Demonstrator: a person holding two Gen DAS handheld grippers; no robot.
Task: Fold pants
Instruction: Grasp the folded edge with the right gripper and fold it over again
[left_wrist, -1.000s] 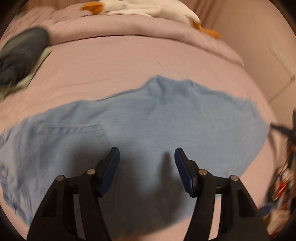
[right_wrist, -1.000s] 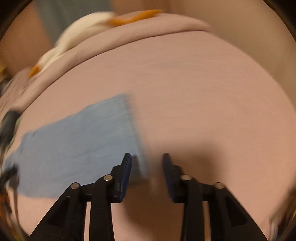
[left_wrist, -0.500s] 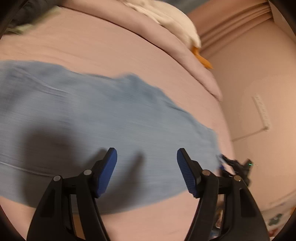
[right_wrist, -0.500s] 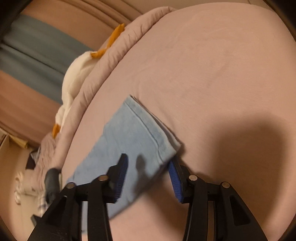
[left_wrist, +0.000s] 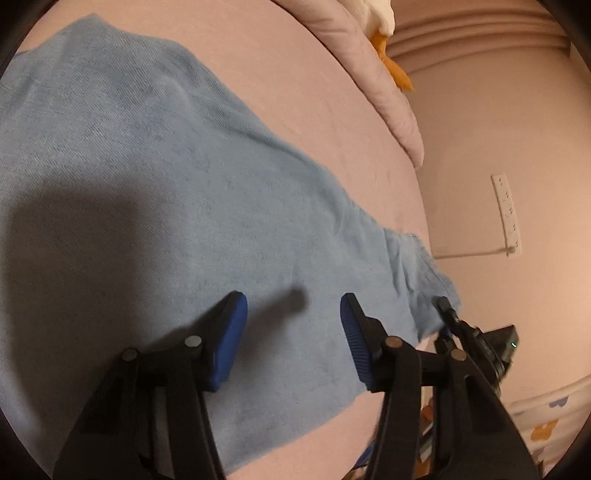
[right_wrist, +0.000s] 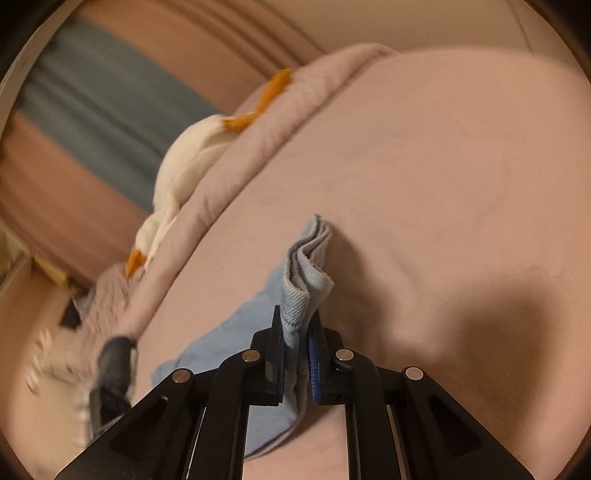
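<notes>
Pinching the hem end of the pants (right_wrist: 299, 273), the right gripper (right_wrist: 296, 363) has its jaws closing on the bunched denim layers, which stand up just ahead of its fingertips; the pads already press on the cloth from both sides. The rest of the garment lies flat on the pink bed sheet (right_wrist: 443, 166), running back and to the left of these fingers.

The left gripper (left_wrist: 293, 332) is about half open and closing, with its fingers (left_wrist: 225, 336) above the middle of the leg. I cannot tell whether the pads touch the cloth; nothing is clamped.

To do this step well, I think the left gripper should take the near long edge of the leg, which runs just below its fingers, catching all layers together, so both hands lift at the same level and the fold stays square.

For room, the sheet beyond the right fingertips is bare and wide. Beyond the left fingers the ridge of the quilt (left_wrist: 388, 96) and the wall with a power strip (left_wrist: 506, 214) are close on the right, so the fold should rather go across the open sheet.
</notes>
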